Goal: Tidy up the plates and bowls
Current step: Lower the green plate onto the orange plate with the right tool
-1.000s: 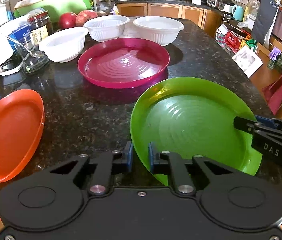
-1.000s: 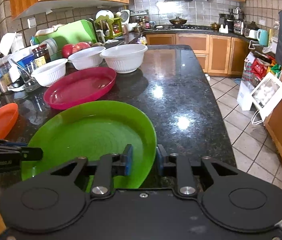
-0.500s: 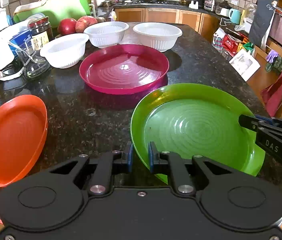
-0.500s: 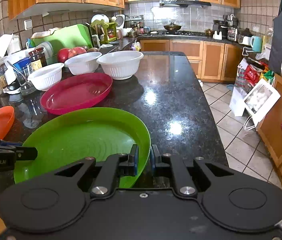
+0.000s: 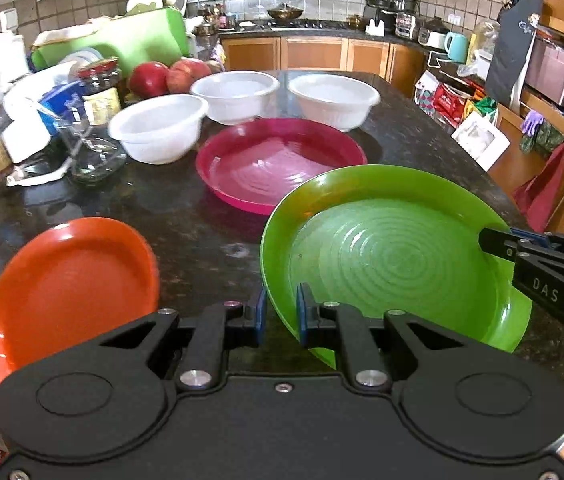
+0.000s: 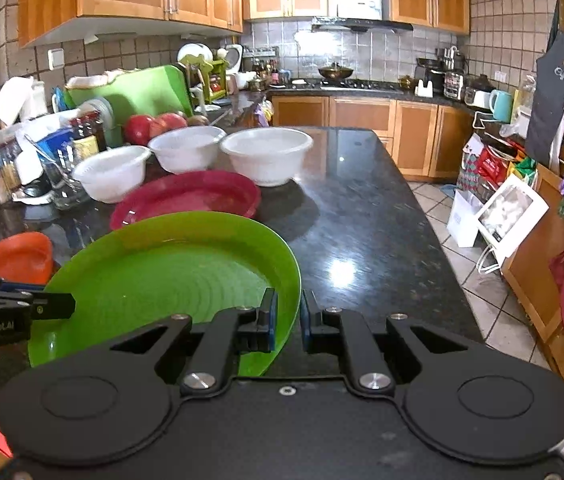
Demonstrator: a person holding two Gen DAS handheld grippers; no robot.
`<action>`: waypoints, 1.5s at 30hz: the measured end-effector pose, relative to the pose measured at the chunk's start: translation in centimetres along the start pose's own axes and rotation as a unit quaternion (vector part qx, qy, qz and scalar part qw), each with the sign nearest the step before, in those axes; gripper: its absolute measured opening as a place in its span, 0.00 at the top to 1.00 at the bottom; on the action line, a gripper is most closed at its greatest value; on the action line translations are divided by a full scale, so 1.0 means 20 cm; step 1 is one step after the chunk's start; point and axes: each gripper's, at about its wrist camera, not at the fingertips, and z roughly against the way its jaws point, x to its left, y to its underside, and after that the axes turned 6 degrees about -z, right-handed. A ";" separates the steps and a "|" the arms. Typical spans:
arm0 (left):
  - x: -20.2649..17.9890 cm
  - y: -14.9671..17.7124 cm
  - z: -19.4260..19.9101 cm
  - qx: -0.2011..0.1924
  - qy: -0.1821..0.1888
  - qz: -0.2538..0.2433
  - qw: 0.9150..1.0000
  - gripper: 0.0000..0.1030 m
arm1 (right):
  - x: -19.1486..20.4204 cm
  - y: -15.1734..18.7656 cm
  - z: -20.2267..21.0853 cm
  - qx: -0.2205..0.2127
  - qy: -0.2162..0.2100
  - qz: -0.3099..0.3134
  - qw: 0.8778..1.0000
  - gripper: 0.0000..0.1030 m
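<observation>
Green plastic, the green plate (image 5: 394,256) is pinched at opposite rims: its near-left edge is clamped by the left gripper (image 5: 281,312), its right edge by the right gripper (image 6: 287,320). It is held tilted above the dark granite counter (image 6: 362,216). Beyond it the pink plate (image 5: 278,164) and three white bowls (image 5: 160,126) are set; the orange plate (image 5: 66,292) lies to the left.

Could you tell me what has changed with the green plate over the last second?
The right claw closed onto the green plate; with the left claw clamped opposite, both lifted it toward the pink plate. Orange plate and white bowls stayed put.
</observation>
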 end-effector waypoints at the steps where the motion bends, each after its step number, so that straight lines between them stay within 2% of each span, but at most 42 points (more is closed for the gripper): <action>1: 0.03 0.01 0.02 -0.003 -0.003 0.001 1.000 0.80 | 0.03 0.00 0.00 -0.001 -0.003 0.002 1.000 0.87; 12: 0.32 0.09 0.17 -0.038 -0.050 0.007 0.998 0.80 | 0.38 -0.01 0.04 -0.005 -0.037 0.032 0.999 0.86; 26: 0.71 0.21 0.23 -0.040 -0.079 0.036 0.995 0.80 | 0.79 0.02 0.01 0.002 -0.071 0.065 0.995 0.86; 35: 0.89 0.27 0.22 -0.032 -0.078 0.030 0.996 0.80 | 0.97 0.07 -0.03 0.015 -0.068 0.060 0.996 0.86; 45: 1.00 0.30 0.16 -0.023 -0.057 0.009 0.998 0.80 | 1.05 0.12 -0.07 0.026 -0.043 0.045 0.998 0.86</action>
